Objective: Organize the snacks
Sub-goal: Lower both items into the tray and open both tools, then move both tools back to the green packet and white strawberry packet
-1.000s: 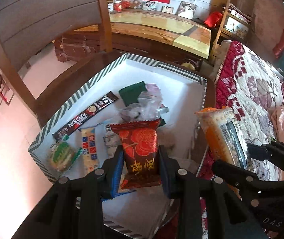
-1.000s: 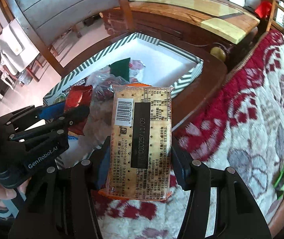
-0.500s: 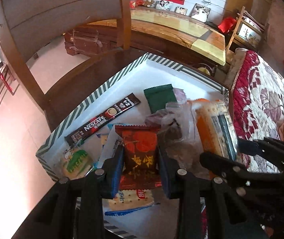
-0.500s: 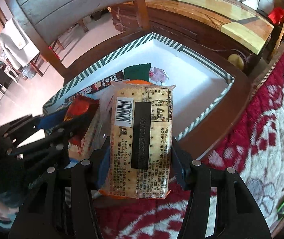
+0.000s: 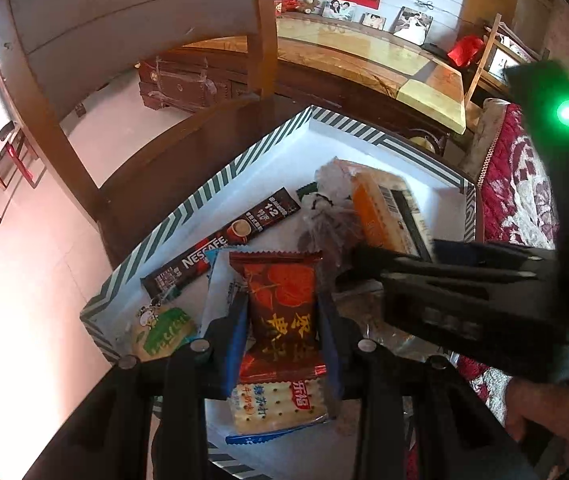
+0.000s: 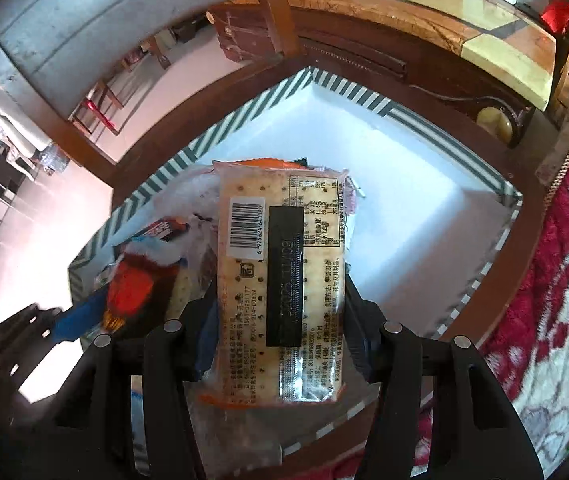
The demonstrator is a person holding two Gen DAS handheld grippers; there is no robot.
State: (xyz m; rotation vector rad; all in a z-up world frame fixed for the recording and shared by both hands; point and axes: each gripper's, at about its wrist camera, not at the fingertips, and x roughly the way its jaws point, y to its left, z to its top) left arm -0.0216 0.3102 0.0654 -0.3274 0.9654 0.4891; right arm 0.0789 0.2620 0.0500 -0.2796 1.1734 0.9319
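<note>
My left gripper (image 5: 282, 332) is shut on a dark red snack packet (image 5: 282, 312) with gold characters, held over the near part of a white box (image 5: 364, 148) with a green-striped rim. My right gripper (image 6: 280, 304) is shut on an orange-edged cracker pack (image 6: 284, 256), barcode side up, held above the box's middle (image 6: 404, 200). The cracker pack also shows in the left wrist view (image 5: 388, 212), with the right gripper's body to its right. The red packet shows blurred in the right wrist view (image 6: 132, 288).
In the box lie a Nescafe stick (image 5: 224, 244), a green biscuit pack (image 5: 164, 332), a blue-edged cracker pack (image 5: 276, 404) and clear wrappers (image 5: 328, 216). The box sits on a dark wooden table (image 5: 164, 184). A red floral blanket (image 6: 556, 260) lies right; a chair (image 5: 84, 40) stands behind.
Both grippers have moved forward over the box with their packets still held. The right gripper has swung in from the blanket side to above the box's middle.
</note>
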